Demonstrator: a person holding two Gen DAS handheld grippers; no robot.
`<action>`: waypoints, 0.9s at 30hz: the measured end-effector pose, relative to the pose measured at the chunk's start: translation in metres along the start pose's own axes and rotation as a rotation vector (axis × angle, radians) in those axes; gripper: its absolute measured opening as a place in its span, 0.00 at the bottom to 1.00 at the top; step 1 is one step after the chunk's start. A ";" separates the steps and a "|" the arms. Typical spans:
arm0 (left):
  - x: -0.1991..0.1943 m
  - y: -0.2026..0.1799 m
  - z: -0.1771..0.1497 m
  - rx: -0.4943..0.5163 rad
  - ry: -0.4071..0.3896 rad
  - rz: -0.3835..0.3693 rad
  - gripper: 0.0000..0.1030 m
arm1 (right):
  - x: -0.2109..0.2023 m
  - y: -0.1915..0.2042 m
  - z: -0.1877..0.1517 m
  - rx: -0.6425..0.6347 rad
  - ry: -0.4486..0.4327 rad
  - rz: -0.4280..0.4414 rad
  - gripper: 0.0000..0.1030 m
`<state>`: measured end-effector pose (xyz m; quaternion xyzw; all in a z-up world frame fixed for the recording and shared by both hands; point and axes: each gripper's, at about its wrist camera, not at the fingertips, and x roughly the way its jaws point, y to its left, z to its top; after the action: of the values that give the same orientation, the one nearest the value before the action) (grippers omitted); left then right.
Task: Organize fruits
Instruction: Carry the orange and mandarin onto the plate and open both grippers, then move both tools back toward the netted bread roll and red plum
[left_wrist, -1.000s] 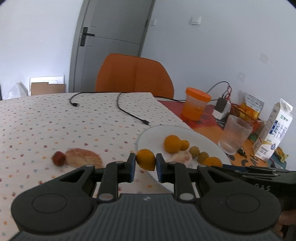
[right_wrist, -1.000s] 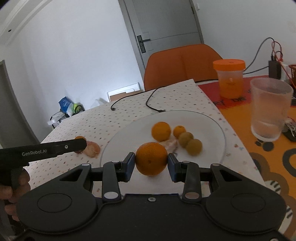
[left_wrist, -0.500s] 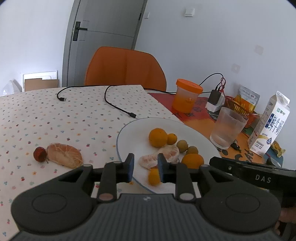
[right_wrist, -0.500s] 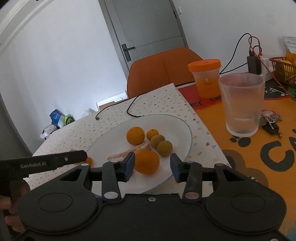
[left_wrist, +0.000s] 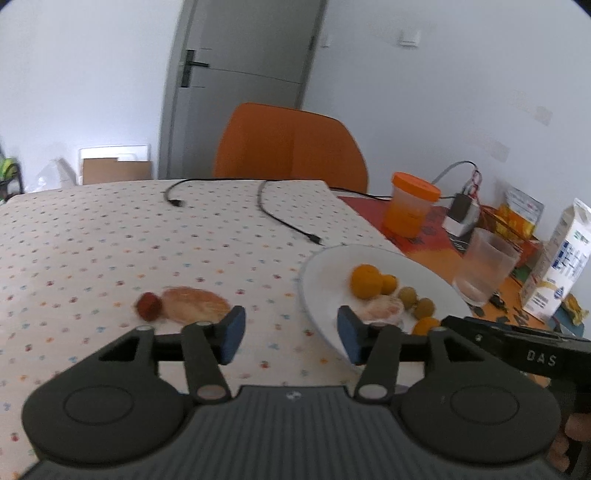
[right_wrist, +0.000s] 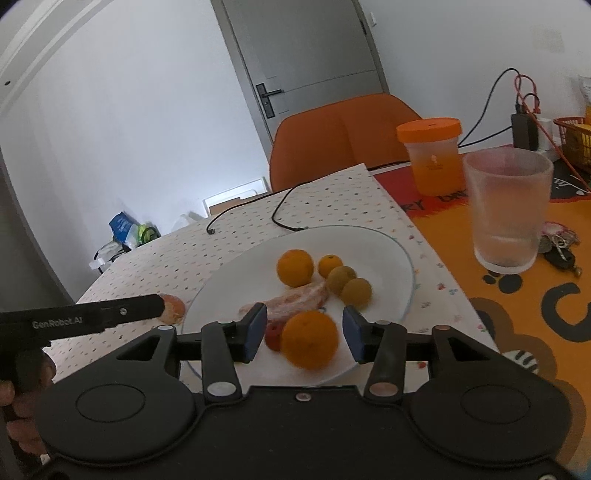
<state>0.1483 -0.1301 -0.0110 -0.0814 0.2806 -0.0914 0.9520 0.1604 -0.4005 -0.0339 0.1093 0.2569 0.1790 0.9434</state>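
A white plate (right_wrist: 391, 254) (left_wrist: 332, 266) holds two oranges, two greenish round fruits (right_wrist: 349, 284), peeled segments (right_wrist: 299, 301) and a big orange (right_wrist: 309, 344) at its near edge, with a small red-orange fruit (right_wrist: 273, 336) beside it. My right gripper (right_wrist: 303, 333) is open, its pads either side of the big orange without touching. My left gripper (left_wrist: 290, 334) is open and empty above the tablecloth by the plate's left rim. A peeled orange half (left_wrist: 195, 308) and a small red fruit (left_wrist: 149, 306) lie on the cloth to its left.
A clear glass (right_wrist: 508, 210) and an orange-lidded jar (right_wrist: 432, 158) stand right of the plate. A milk carton (left_wrist: 557, 266) is at far right. Black cables (left_wrist: 284, 218) cross the dotted cloth. An orange chair (left_wrist: 291, 144) stands behind the table.
Both grippers let go of their fruit onto the plate and opened wide. The left gripper swung left, away from the plate; the right one drew back a little.
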 end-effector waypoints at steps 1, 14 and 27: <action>-0.002 0.004 0.000 -0.007 -0.004 0.007 0.57 | 0.001 0.002 0.000 -0.004 0.001 0.004 0.46; -0.028 0.047 0.004 -0.066 -0.053 0.118 0.86 | 0.013 0.039 0.005 -0.059 0.016 0.048 0.60; -0.044 0.079 -0.002 -0.120 -0.063 0.138 0.96 | 0.025 0.071 0.009 -0.114 0.027 0.125 0.91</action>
<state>0.1208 -0.0435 -0.0058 -0.1215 0.2606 -0.0058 0.9577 0.1651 -0.3266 -0.0165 0.0689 0.2518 0.2533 0.9315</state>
